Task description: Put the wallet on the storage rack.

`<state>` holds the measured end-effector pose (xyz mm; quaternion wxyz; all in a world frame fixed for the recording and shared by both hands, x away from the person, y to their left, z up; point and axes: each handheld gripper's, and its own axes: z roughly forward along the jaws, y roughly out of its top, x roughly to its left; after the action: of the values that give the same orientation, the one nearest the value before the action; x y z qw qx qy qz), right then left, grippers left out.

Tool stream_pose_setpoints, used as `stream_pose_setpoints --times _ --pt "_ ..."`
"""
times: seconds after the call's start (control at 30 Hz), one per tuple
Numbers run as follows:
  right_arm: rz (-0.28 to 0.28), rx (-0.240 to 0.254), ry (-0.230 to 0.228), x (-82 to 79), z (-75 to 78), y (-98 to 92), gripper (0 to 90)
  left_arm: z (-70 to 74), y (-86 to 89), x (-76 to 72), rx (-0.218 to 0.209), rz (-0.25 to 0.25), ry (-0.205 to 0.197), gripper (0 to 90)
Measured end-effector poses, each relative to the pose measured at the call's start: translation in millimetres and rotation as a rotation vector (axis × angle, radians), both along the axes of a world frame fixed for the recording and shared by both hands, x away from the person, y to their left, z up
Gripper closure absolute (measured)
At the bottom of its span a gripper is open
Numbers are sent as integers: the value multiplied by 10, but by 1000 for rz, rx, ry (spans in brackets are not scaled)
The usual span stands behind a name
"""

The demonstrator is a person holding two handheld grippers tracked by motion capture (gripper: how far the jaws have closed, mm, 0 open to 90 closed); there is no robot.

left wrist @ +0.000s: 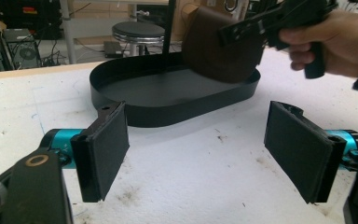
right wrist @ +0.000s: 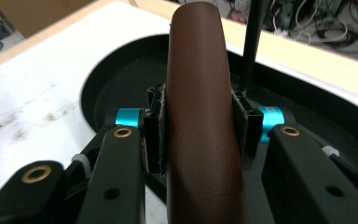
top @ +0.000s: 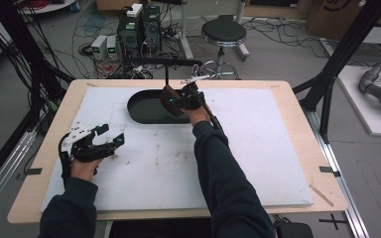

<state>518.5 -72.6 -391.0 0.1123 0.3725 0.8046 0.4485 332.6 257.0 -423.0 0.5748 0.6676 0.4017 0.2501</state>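
The right claw (right wrist: 198, 123) is clamped on a brown leather pouch (right wrist: 200, 116), held above the black oval metal tray (top: 141, 110); setting it down remains. The left claw (left wrist: 200, 149) gapes empty over the white-covered bench (top: 258, 148).

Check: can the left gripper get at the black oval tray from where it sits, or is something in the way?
Probably yes. The left gripper is open, jaws empty and aimed at the black oval tray, with only bare white mat between. The right gripper holds the brown pouch over the tray's far right end, leaving the near rim free.
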Motion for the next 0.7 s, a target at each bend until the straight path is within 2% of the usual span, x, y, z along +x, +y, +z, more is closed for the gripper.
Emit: stream_pose_setpoints --times 0.1,0.13,0.17,0.3,0.4,0.43,0.47,0.5,0.53,0.6,0.7 --pt "-5 -20 9 39 -42 57 635 2 7 -3 -4 0 0 218" --pt "-2 -41 20 75 -80 106 633 2 9 -4 -3 0 0 218" --pt "-6 -39 18 80 -101 123 633 3 16 -7 -2 2 1 218" --pt "-17 -34 63 113 -182 120 618 3 23 -13 -6 3 1 218" --pt "-67 -58 27 108 -140 82 498 2 31 -16 -3 5 3 218" --pt "-67 -58 27 108 -140 82 498 1 33 -15 -3 5 1 218" --pt "-101 -93 -13 101 -89 37 436 1 34 -17 -3 5 2 218" --pt "-121 -118 -32 92 -59 15 382 1 33 -20 -5 8 3 218" --pt "-140 -142 -45 84 -29 -8 376 1 33 -20 -5 8 3 218" --pt "-144 -151 -54 75 5 -41 376 1 30 -20 -3 5 4 218" --pt "-141 -160 -78 22 144 -170 376 0 22 -19 -1 2 4 218"
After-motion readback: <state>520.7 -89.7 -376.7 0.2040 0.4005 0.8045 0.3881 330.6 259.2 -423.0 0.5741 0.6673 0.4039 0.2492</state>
